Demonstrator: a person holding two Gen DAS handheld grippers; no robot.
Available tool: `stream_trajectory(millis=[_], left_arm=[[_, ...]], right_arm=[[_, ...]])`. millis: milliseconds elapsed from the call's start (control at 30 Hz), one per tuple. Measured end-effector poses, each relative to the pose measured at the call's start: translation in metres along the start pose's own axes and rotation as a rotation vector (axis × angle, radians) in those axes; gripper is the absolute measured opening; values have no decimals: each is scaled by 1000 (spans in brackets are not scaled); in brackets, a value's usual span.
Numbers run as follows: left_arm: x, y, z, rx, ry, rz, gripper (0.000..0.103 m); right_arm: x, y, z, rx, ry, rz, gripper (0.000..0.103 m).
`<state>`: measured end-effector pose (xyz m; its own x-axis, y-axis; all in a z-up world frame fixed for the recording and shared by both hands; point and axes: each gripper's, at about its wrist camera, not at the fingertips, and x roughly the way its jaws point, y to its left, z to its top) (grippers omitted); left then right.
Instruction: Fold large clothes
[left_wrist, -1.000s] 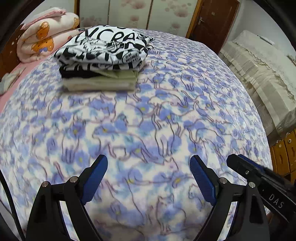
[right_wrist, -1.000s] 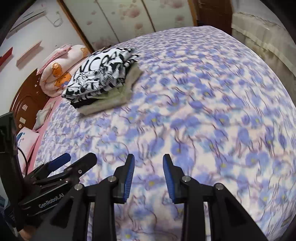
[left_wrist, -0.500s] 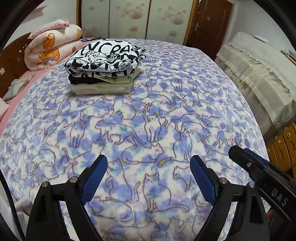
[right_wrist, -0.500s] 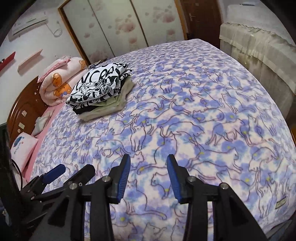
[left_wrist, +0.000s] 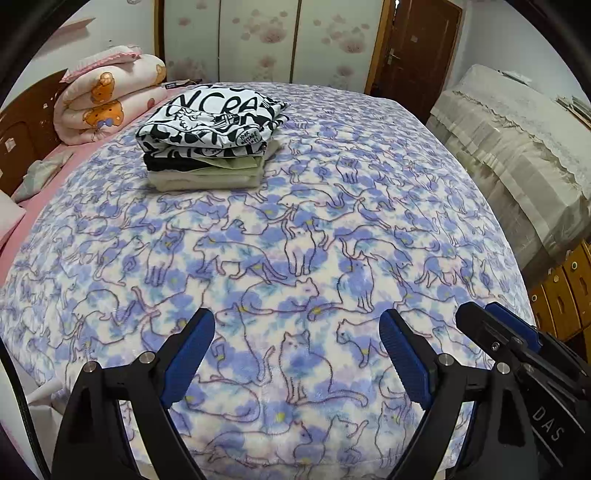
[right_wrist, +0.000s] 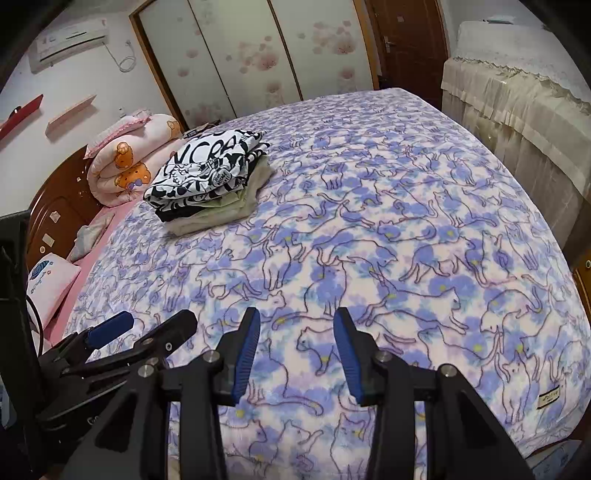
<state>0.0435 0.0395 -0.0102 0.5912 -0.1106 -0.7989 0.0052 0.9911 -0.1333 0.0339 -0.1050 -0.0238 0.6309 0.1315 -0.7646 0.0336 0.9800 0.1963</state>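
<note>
Saw stack of folded clothes (left_wrist: 210, 147) lying on bed (left_wrist: 369, 229), far side, near rolled quilt (left_wrist: 107, 99). I held left gripper (left_wrist: 295, 354) wide open, right gripper (right_wrist: 295, 354) half-parted, both empty. No unfolded garment visible; folding looked finished.

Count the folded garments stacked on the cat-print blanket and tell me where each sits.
3 visible, one stack: black-and-white lettered printed garment on top, pale green folded garment beneath it, cream folded garment at the bottom. A thin black layer under the top one may be a fourth.
</note>
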Motion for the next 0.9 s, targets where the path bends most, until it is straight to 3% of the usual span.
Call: stream_trajectory(millis=[433, 900], left_arm=[[-14, 7, -8, 21, -11, 63, 90], [-12, 9, -9, 23, 0, 74, 90]], right_arm=[[-3, 10, -6, -37, 2, 20, 42], [0, 9, -8, -41, 13, 13, 42]])
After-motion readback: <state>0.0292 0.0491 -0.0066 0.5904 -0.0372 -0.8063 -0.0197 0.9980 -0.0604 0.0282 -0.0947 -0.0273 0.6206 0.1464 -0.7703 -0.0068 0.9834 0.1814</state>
